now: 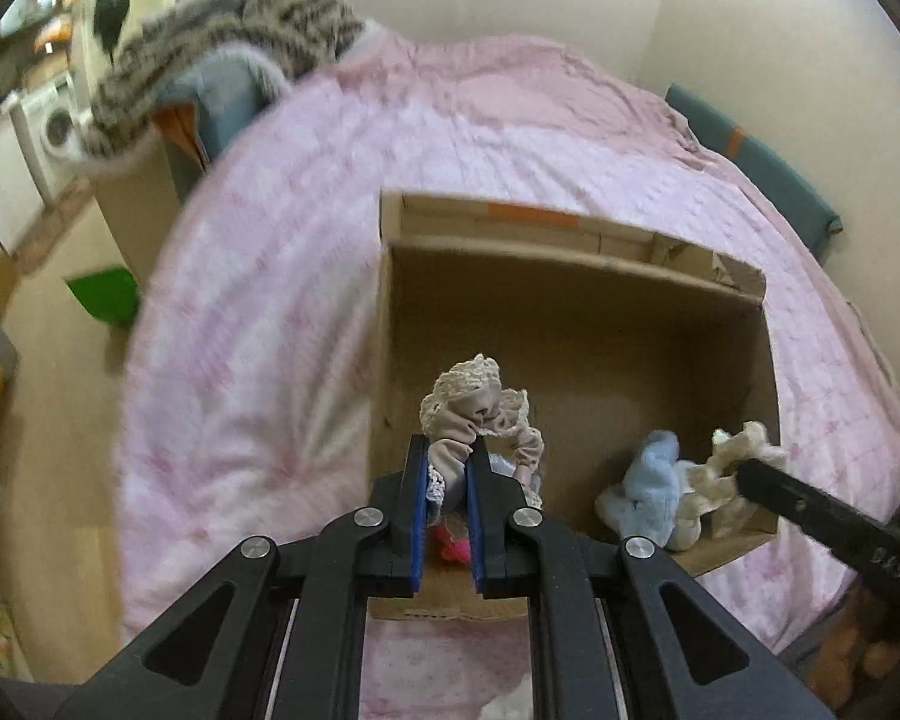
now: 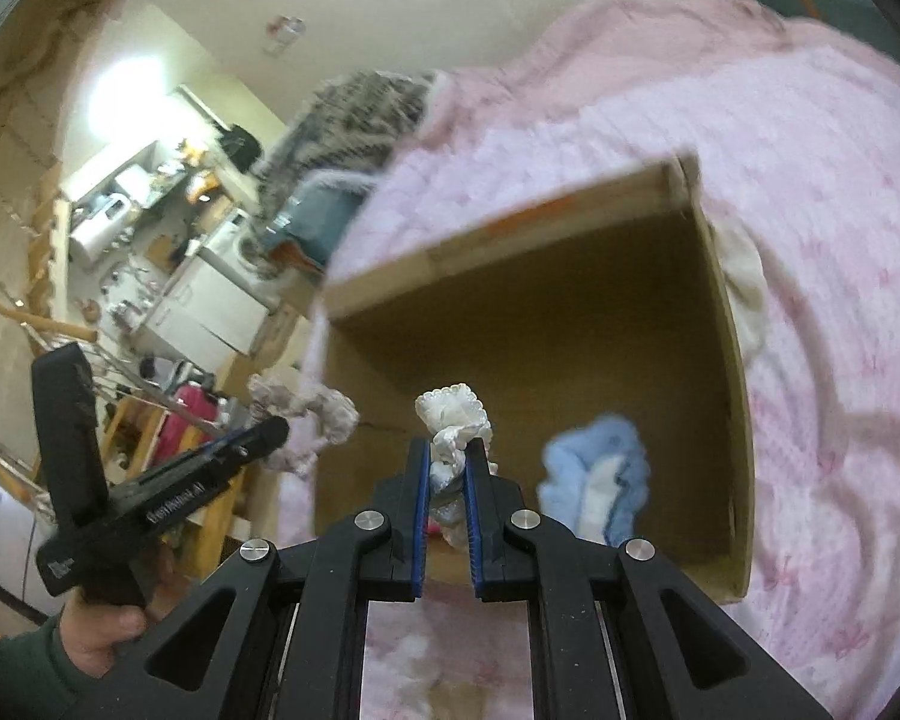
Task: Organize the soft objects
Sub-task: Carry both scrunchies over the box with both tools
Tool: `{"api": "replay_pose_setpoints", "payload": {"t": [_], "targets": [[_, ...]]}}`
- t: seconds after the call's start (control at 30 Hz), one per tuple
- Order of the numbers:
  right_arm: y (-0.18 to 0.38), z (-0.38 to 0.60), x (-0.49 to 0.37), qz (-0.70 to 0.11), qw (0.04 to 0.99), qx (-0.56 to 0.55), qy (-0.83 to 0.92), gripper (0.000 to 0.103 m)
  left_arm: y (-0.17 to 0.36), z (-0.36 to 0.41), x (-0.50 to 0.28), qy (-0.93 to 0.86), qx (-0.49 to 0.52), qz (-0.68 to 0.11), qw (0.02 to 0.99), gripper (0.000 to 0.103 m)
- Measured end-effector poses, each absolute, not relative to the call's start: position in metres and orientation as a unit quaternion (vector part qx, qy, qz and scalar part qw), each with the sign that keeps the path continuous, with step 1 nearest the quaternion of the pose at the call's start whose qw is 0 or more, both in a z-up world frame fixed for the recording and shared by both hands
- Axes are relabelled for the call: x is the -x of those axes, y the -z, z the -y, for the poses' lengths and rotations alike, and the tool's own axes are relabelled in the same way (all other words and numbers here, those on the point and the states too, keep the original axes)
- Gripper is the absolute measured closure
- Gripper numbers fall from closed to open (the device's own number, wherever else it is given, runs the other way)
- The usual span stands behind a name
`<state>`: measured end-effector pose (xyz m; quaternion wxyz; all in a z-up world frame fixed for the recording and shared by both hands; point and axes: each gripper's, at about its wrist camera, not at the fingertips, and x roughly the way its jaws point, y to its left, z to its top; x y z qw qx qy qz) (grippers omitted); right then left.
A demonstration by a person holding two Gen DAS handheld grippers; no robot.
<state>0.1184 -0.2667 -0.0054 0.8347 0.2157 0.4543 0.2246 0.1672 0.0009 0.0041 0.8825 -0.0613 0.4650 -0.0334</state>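
An open cardboard box (image 1: 570, 252) sits on a pink bedspread; it also shows in the right wrist view (image 2: 510, 234). My left gripper (image 1: 448, 450) is shut on a beige lace-trimmed scrunchie (image 1: 480, 405) and holds it over the box's near left side. My right gripper (image 2: 448, 450) is shut on a white lace scrunchie (image 2: 453, 420) above the box; it shows in the left wrist view (image 1: 744, 468) with that scrunchie (image 1: 732, 456). A fluffy blue scrunchie (image 1: 648, 489) lies inside the box, also in the right wrist view (image 2: 600, 474). A pink item (image 1: 453, 546) lies under my left jaws.
The pink bedspread (image 1: 306, 276) covers the bed. A striped grey fur blanket (image 1: 228, 36) lies at the bed's far corner. A white cloth (image 2: 744, 282) lies beside the box's right wall. A washing machine (image 1: 54, 126) and cluttered shelves (image 2: 126, 204) stand beyond the bed.
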Motion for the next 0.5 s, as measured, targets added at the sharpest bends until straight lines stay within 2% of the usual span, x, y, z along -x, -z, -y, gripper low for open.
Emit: {"api": "replay_pose_setpoints", "payload": {"t": [0.17, 0.5], "targets": [[0.023, 0.256, -0.127, -0.486, 0.827, -0.181, -0.215, 0.091, 0.022, 0.0, -0.177, 0.033, 0.071, -0.498, 0.864, 0.093], [0.037, 0.249, -0.129, -0.51, 0.819, -0.161, -0.208, 0.091, 0.027, 0.013, -0.171, 0.041, 0.049, -0.505, 0.861, 0.093]]}}
